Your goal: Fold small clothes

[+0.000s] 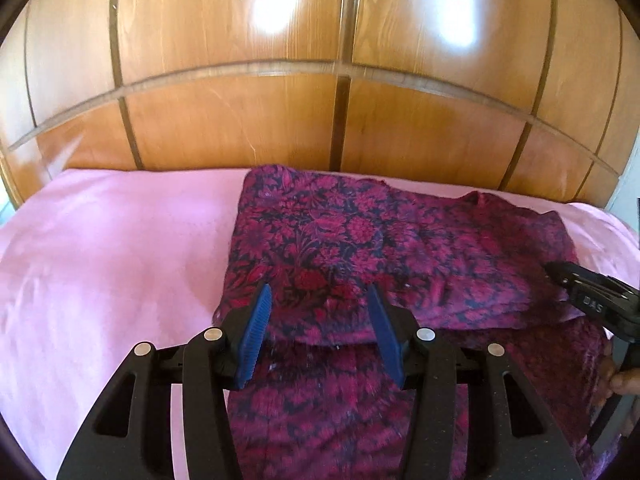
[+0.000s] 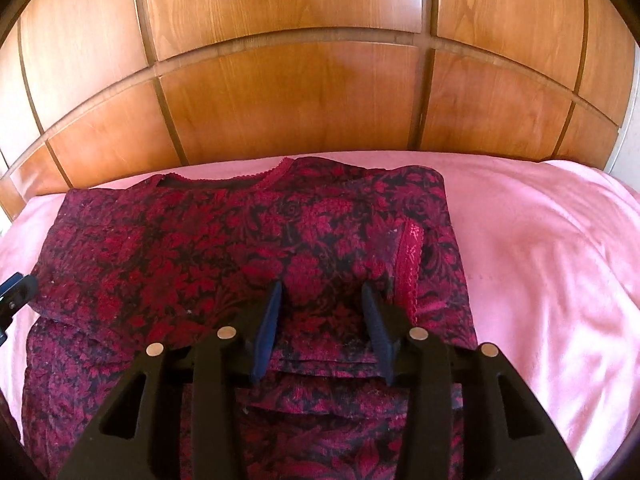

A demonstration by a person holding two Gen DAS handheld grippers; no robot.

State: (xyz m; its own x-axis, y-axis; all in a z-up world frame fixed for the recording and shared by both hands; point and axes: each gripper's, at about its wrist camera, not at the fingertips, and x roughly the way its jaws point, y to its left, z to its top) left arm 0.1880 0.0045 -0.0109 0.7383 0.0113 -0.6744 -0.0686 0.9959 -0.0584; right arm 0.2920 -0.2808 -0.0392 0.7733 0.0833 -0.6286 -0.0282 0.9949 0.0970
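Note:
A dark red floral garment (image 1: 344,240) (image 2: 208,248) lies partly folded on the pink sheet (image 1: 112,248) (image 2: 540,248). Its upper part is doubled over the lower part. The lace neckline (image 2: 224,180) faces the headboard, and a lace-edged sleeve cuff (image 2: 410,258) lies folded inward on the right. My left gripper (image 1: 320,292) hovers open over the garment's left fold edge with nothing pinched between its blue pads. My right gripper (image 2: 322,288) stands open above the fold near the cuff and holds no cloth. Each gripper shows at the edge of the other's view: the right gripper (image 1: 588,292) and the left gripper (image 2: 16,292).
A wooden panelled headboard (image 1: 320,120) (image 2: 304,100) rises right behind the bed. Bare pink sheet spreads to the left of the garment in the left wrist view and to its right in the right wrist view. A hand (image 1: 624,380) grips the right tool's handle.

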